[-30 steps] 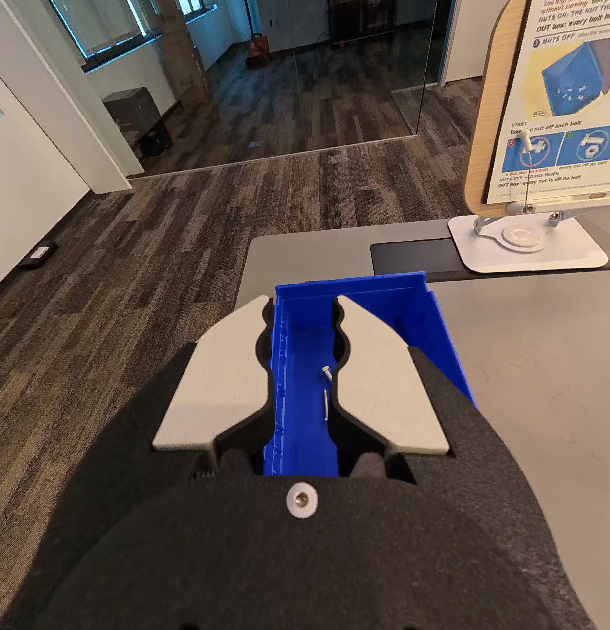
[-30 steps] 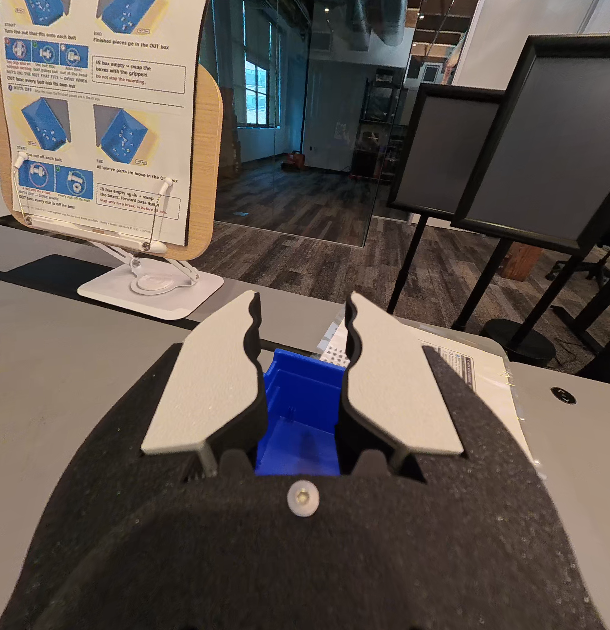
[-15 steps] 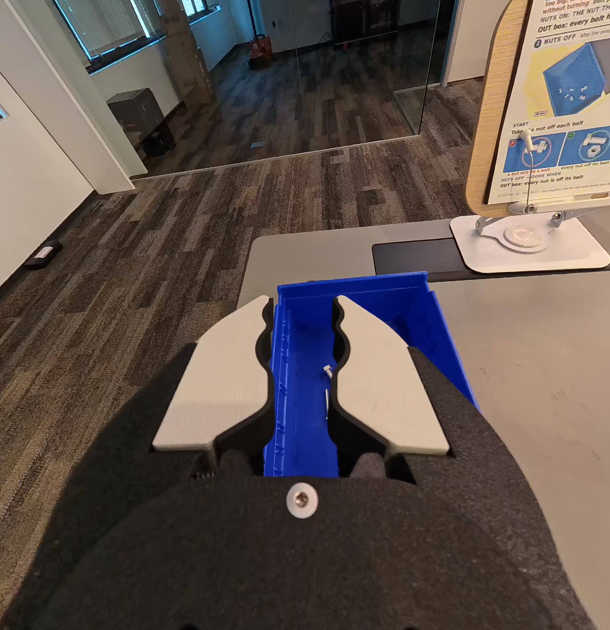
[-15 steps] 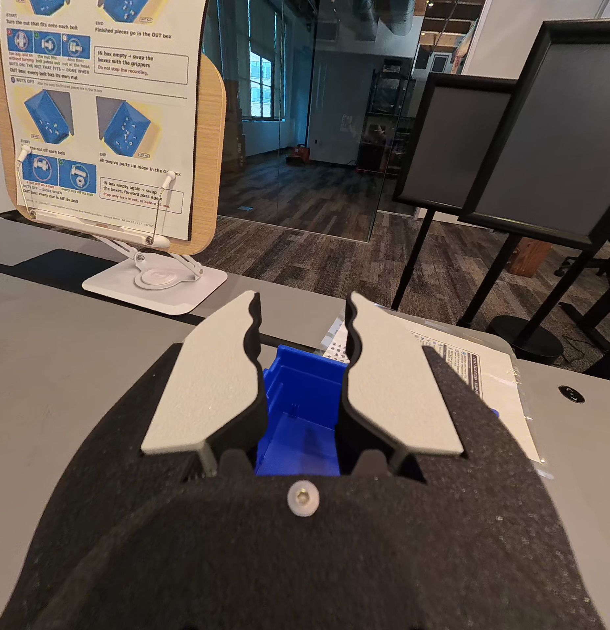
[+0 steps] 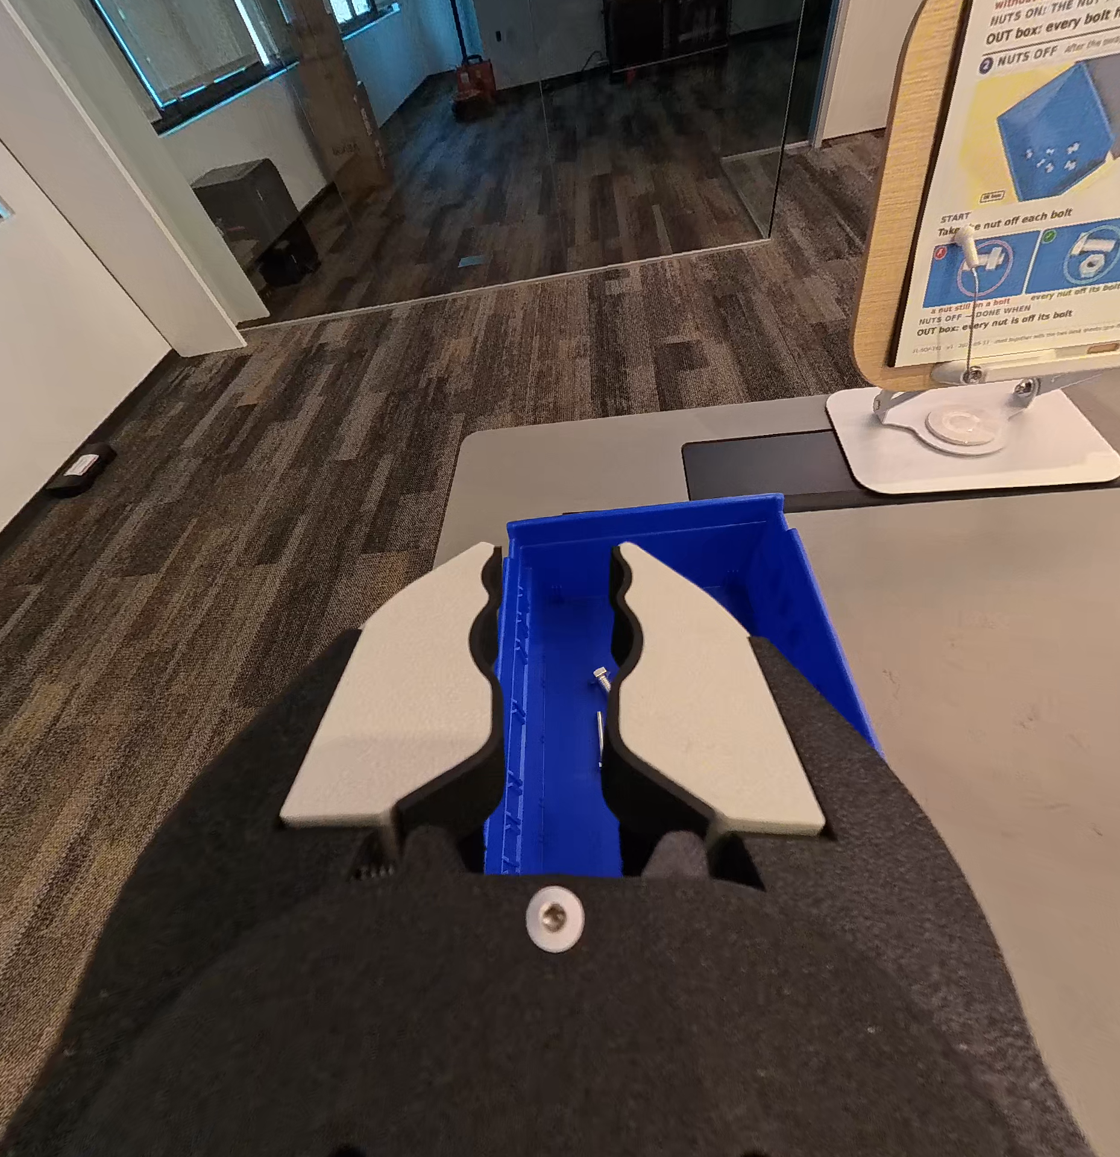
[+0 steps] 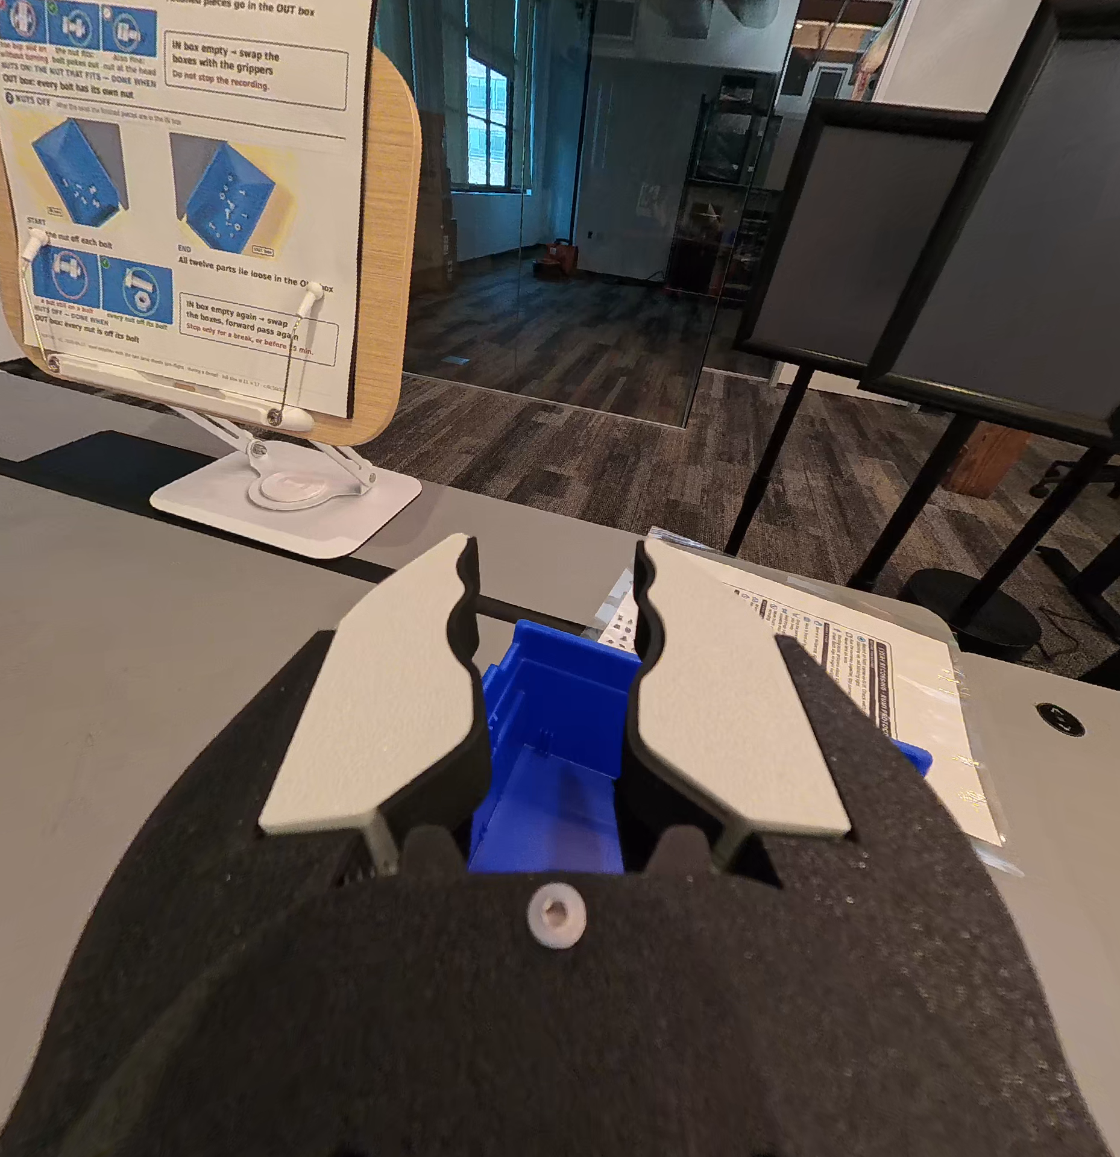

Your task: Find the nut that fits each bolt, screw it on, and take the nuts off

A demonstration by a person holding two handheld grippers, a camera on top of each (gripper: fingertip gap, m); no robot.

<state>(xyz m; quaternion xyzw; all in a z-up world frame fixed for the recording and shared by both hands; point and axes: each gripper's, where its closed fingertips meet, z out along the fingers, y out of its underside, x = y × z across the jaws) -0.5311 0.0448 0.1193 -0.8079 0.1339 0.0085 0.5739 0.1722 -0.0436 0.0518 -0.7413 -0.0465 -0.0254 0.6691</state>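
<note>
In the left wrist view a blue bin (image 5: 814, 657) stands on the grey table at its left end. A small silver bolt (image 5: 601, 676) and a thin second bolt (image 5: 599, 735) lie on its floor, partly hidden by my right finger. My left gripper (image 5: 554, 554) is open above the bin's left side, with the left wall below the gap. In the right wrist view another blue bin (image 6: 557, 720) lies under my open right gripper (image 6: 554, 551). The part of its floor that shows is bare.
A wooden stand with an instruction sheet rests on a white base (image 5: 983, 432), also in the right wrist view (image 6: 282, 494). A laminated sheet (image 6: 858, 689) lies under the right bin. A black mat (image 5: 758, 463) lies behind the left bin. The table edge (image 5: 463, 501) drops to carpet. Black boards (image 6: 921, 250) stand beyond. There is about 70 cm between the tips of the two grippers.
The right wrist view has drifted a little, so the instruction stand sits higher and looms larger. The left gripper has barely moved. Both jaws keep the same gap.
</note>
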